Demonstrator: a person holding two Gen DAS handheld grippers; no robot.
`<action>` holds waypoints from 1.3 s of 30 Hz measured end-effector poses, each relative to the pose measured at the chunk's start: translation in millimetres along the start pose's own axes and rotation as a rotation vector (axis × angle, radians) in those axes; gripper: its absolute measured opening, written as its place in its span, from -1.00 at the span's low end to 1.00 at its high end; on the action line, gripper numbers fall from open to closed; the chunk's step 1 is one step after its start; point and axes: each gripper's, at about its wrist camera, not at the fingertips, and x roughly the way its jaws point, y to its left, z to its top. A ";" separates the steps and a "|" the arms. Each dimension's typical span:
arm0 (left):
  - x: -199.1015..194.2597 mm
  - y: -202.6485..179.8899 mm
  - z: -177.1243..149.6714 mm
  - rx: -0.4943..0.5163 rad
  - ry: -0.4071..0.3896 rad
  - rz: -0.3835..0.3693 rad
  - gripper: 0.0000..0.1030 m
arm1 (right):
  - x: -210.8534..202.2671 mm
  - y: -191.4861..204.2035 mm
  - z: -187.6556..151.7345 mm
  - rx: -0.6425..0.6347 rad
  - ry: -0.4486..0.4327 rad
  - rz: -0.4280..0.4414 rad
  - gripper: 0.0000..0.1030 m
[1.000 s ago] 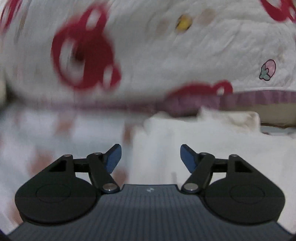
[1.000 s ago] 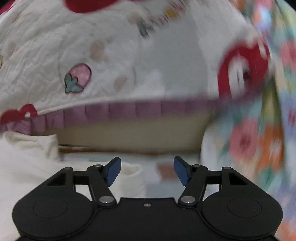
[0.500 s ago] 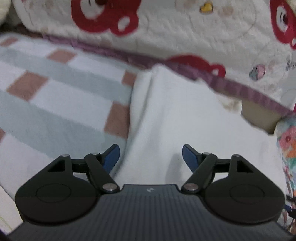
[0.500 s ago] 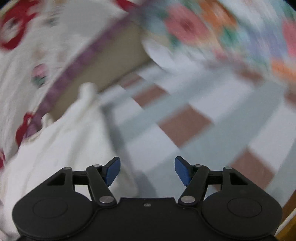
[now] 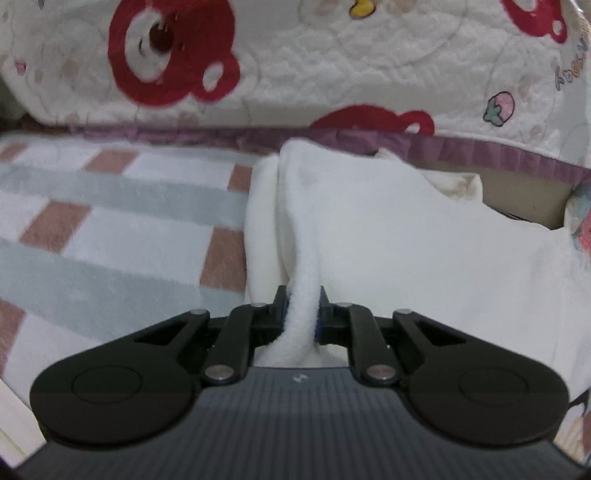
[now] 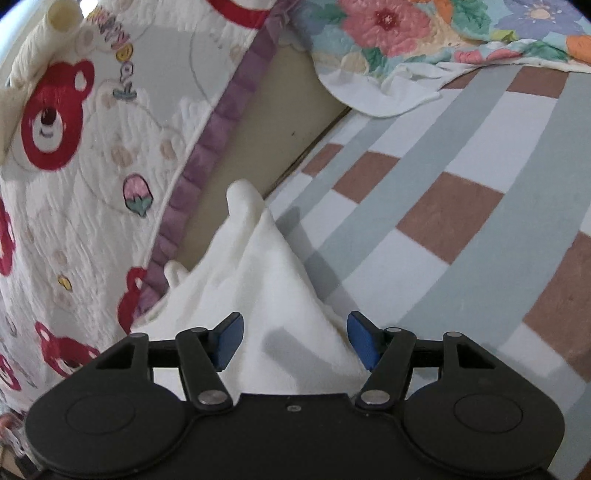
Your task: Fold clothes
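A white fleecy garment (image 5: 399,236) lies on a checked blanket (image 5: 110,229). In the left wrist view my left gripper (image 5: 301,314) is closing, and its pads pinch a raised fold of the garment's left edge. The fold bulges up and back between the jaws. In the right wrist view the same white garment (image 6: 266,280) reaches between the blue pads of my right gripper (image 6: 293,339). Those jaws stand wide open, with the cloth's right edge lying loose under them and not pressed.
A quilted white cover with red bears and a purple frill (image 5: 332,66) hangs behind the garment, also seen as the bear quilt (image 6: 92,166) at left. A floral quilt (image 6: 424,33) lies at the far right. The checked blanket (image 6: 461,206) spreads to the right.
My left gripper dropped onto the garment's edge and its jaws came together on a fold. My right gripper rolled and swung down to the garment's right edge, jaws still wide.
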 end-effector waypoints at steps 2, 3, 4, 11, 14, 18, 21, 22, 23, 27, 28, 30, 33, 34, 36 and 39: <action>-2.9 -2.7 1.9 0.000 0.004 0.017 -0.86 | 0.9 0.0 -2.0 -0.010 0.010 -0.017 0.33; -9.6 -7.5 3.6 0.042 -0.026 0.049 -0.87 | 1.7 -0.5 -2.7 -0.013 0.013 -0.022 0.33; -17.9 -11.8 5.7 0.080 -0.058 0.080 -0.88 | 2.5 -0.8 -3.3 -0.015 0.016 -0.027 0.33; -49.4 11.8 -16.8 -0.009 -0.021 0.154 -0.87 | 4.3 -0.1 -1.6 -0.055 0.028 -0.073 0.33; -27.5 13.8 -38.8 -0.033 0.067 0.196 -0.86 | 2.7 -2.6 0.0 -0.037 0.033 -0.086 0.33; -33.2 5.1 -32.7 0.032 0.044 0.236 -0.82 | -6.0 -0.9 -1.6 -0.048 0.033 -0.099 0.33; -29.7 10.5 -33.9 -0.009 0.055 0.223 -0.77 | -18.1 -8.3 -24.7 0.100 0.016 -0.055 0.21; -27.3 13.1 -34.1 -0.029 0.061 0.215 -0.73 | -18.7 -11.8 -34.8 0.156 0.001 -0.033 0.15; -24.8 12.9 -33.8 -0.019 0.060 0.216 -0.69 | -18.9 -14.8 -44.3 0.207 -0.011 -0.011 0.14; -22.6 19.9 -32.5 -0.061 0.059 0.182 -0.70 | 0.1 13.2 -45.8 0.104 0.040 0.013 0.11; -25.0 23.6 -32.6 -0.081 0.056 0.166 -0.71 | 3.4 21.8 -44.0 0.068 0.041 0.009 -0.49; -29.1 29.0 -33.0 -0.091 0.051 0.161 -0.70 | -12.5 46.8 -36.5 -0.051 -0.037 0.005 -0.77; -26.3 28.1 -33.6 -0.053 0.061 0.182 -0.64 | -39.5 85.0 -27.0 -0.254 -0.104 -0.006 -0.81; -24.1 26.8 -34.2 -0.037 0.066 0.188 -0.63 | -38.6 87.1 -25.6 -0.282 -0.086 -0.045 -0.82; -21.7 19.9 -36.9 0.016 0.063 0.211 -0.60 | -26.4 65.7 -26.7 -0.193 -0.025 -0.137 -0.82; -23.1 8.9 -35.7 0.129 0.068 0.268 -0.52 | -14.2 39.8 -42.2 -0.109 0.037 -0.244 -0.82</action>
